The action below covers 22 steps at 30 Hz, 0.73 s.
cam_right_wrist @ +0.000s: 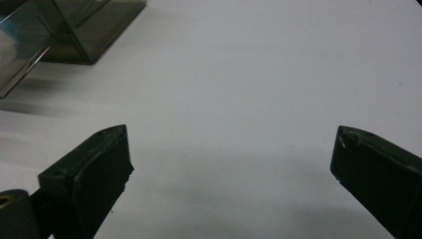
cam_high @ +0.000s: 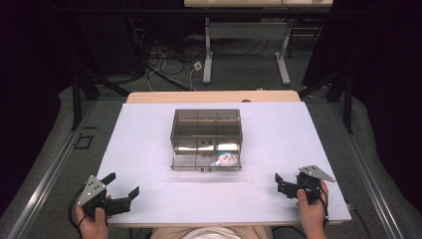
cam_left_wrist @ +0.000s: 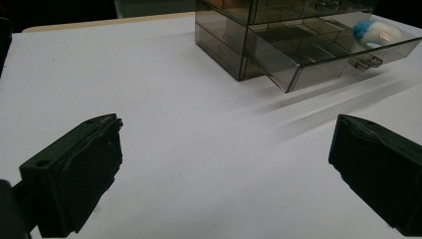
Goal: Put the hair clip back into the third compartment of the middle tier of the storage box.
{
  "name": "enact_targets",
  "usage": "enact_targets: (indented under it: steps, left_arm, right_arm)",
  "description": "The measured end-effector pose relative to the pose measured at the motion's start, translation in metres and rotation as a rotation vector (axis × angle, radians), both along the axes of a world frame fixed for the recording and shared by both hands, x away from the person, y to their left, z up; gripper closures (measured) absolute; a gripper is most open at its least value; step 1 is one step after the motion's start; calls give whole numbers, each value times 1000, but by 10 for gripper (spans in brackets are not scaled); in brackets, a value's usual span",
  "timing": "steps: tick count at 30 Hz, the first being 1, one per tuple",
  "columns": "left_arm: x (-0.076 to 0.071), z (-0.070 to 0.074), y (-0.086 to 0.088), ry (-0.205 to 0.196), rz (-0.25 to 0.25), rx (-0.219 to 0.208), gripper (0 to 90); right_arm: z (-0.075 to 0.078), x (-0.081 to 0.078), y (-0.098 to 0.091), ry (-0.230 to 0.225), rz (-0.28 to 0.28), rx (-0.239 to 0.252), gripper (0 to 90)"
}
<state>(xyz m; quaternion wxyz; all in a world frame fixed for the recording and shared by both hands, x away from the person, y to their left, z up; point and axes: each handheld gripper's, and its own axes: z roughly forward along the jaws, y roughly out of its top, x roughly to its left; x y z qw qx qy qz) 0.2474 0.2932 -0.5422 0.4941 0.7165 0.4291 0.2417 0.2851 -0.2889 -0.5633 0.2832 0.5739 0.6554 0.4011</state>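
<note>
Looks like nothing's started yet: the left gripper (cam_high: 121, 191) and right gripper (cam_high: 284, 185) both sit wide apart, empty, at the near corners of the white table (cam_high: 149, 144). Mid-table sits a smoky see-through plastic drawer box (cam_high: 206, 124), bottom drawer (cam_high: 206, 160) pulled out with a soft, rounded blue-and-white plush toy (cam_high: 226, 159) inside. Next move probably reaches there.

Overhead view; gripper views sharing drawer box (cam_high: 206, 137).

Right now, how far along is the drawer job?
Done: the bottom drawer of the clear box is pulled out, with a small blue-and-white toy inside. In hand: nothing; left gripper and right gripper are open, resting near the table's front edge. Left: probably closing the drawer.
</note>
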Motion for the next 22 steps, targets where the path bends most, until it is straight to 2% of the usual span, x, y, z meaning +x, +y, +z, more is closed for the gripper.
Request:
enact_targets:
  steps: [22]
  left_arm:
    - [2,0,-1,3,19,6,4]
  right_arm:
    - [-1,2,-3,9,-2,9,21]
